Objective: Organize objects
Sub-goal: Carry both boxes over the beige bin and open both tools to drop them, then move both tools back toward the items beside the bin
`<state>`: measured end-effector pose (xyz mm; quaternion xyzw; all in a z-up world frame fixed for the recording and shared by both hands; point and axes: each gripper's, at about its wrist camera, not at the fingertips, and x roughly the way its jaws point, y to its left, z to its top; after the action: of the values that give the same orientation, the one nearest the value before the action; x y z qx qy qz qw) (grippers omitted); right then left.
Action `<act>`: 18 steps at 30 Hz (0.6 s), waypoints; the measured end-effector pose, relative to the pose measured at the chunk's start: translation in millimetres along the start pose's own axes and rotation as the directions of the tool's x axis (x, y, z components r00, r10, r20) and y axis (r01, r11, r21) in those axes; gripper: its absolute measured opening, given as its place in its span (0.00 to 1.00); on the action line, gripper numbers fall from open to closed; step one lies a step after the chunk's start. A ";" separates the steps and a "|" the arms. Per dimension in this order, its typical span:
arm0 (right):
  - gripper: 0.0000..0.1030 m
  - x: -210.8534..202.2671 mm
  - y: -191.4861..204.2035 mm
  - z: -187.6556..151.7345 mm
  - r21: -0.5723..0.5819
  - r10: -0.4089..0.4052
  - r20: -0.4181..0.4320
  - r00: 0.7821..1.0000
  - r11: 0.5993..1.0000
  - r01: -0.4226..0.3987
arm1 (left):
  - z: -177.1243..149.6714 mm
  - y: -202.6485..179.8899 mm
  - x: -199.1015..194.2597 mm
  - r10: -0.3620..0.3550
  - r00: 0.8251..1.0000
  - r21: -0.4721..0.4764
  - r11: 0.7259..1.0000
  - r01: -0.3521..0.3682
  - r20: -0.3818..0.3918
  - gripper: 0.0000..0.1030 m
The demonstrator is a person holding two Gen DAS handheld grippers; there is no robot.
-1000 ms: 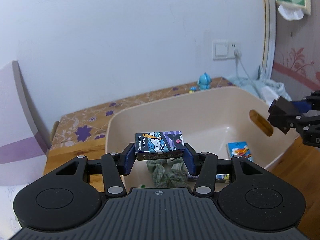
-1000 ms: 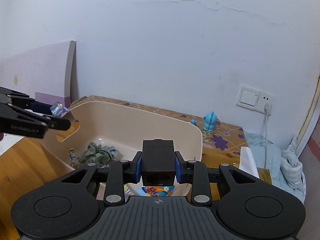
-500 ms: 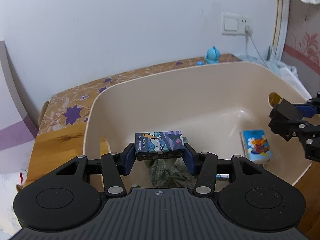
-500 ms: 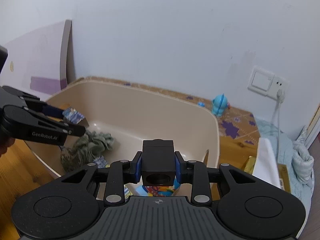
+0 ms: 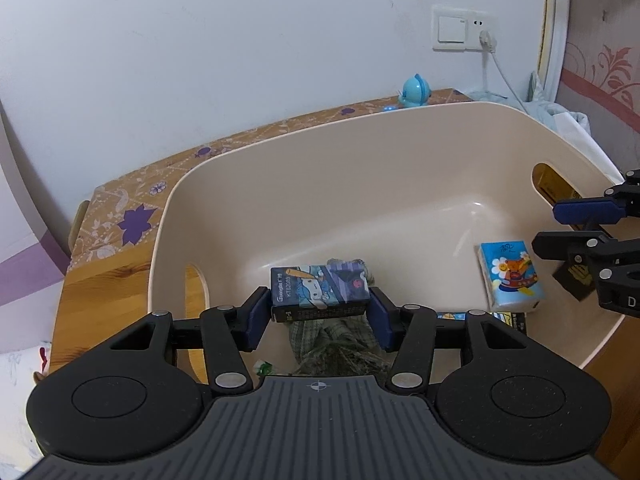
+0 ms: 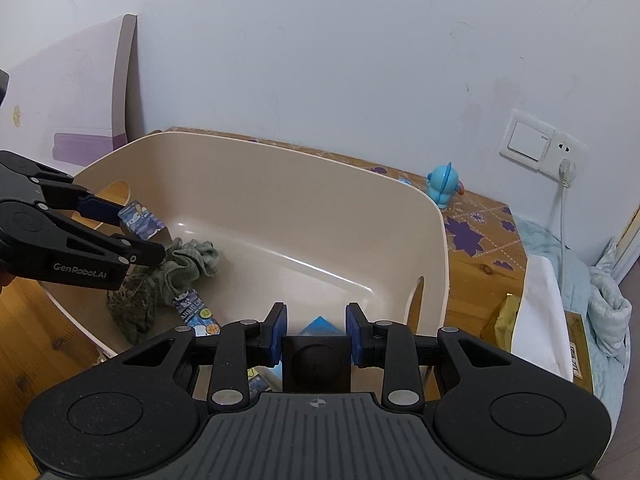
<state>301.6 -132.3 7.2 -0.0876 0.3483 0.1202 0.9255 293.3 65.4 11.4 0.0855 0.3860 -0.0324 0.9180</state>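
Nearby things: a green cloth (image 5: 332,344) lies crumpled on the bin floor right under the left gripper (image 5: 319,307); a blue tissue pack (image 5: 510,276) lies apart to its right; a blue toy figure (image 6: 442,184) stands on the patterned table (image 5: 132,216) behind the bin.
Card box (image 5: 319,291): blue, cartoon print, level between the left gripper's blue pads, over the beige bin (image 5: 360,148).
Left fingers: jaws have just been opening; the right pad shows a slight gap.
Right gripper (image 6: 316,336): clamped narrow on a black cube (image 6: 316,364) above the bin's near rim.
Room: white wall, switch and socket (image 6: 540,146).
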 end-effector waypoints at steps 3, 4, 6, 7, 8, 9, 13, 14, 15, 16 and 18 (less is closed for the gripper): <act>0.38 1.6 -1.0 0.9 0.005 -0.003 0.005 1.000 1.000 0.003 | -0.8 -1.2 -5.2 -0.014 1.000 -0.008 1.000 0.014 0.014 0.67; 0.39 1.6 -1.7 1.7 0.005 -0.004 0.008 1.000 1.000 0.004 | -1.1 -1.7 -7.6 -0.006 1.000 -0.010 1.000 0.006 0.022 0.73; 0.43 -1.7 -1.2 0.6 0.003 -0.001 0.020 1.000 1.000 0.001 | -2.3 -2.5 -14.4 0.012 0.999 -0.012 1.000 -0.011 0.050 0.83; 0.45 -3.2 -0.8 0.3 0.002 -0.002 0.024 1.000 1.000 0.002 | -2.6 -2.9 -17.7 0.014 0.998 -0.011 1.000 -0.014 0.059 0.83; 0.49 -5.3 -0.3 -0.1 0.000 -0.004 0.031 1.000 1.000 0.004 | -2.9 -3.1 -20.2 0.018 0.998 -0.007 1.000 -0.017 0.060 0.83; 0.51 -7.3 -0.1 -0.7 -0.002 -0.006 0.040 0.999 1.000 0.007 | -3.2 -3.7 -22.4 0.029 0.998 -0.005 1.000 -0.029 0.058 0.83; 0.63 -18.6 -1.2 -2.7 0.004 -0.009 0.072 0.997 1.000 0.009 | -5.3 -4.3 -34.1 0.044 0.996 -0.001 0.999 -0.044 0.073 0.83; 0.65 -21.2 -1.6 -3.4 0.006 -0.011 0.079 0.997 1.000 0.010 | -5.7 -4.0 -37.6 0.042 0.996 -0.006 0.999 -0.041 0.077 0.83; 0.67 -23.9 -2.2 -4.1 0.007 -0.012 0.085 0.996 1.000 0.011 | -5.9 -3.5 -41.1 0.041 0.996 -0.011 0.999 -0.040 0.082 0.84; 0.70 -26.7 -2.1 -4.4 0.008 -0.014 0.091 0.996 1.000 0.013 | -6.4 -3.7 -45.2 0.043 0.995 -0.016 0.999 -0.042 0.088 0.84; 0.74 -32.7 -2.2 -5.7 0.011 -0.016 0.102 0.995 1.000 0.015 | -8.3 -4.5 -54.5 0.057 0.993 -0.022 0.998 -0.055 0.103 0.84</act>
<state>274.9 -141.0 24.9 -0.0793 0.3003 0.1154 0.9435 248.7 62.1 44.0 0.0858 0.3354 -0.0073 0.9381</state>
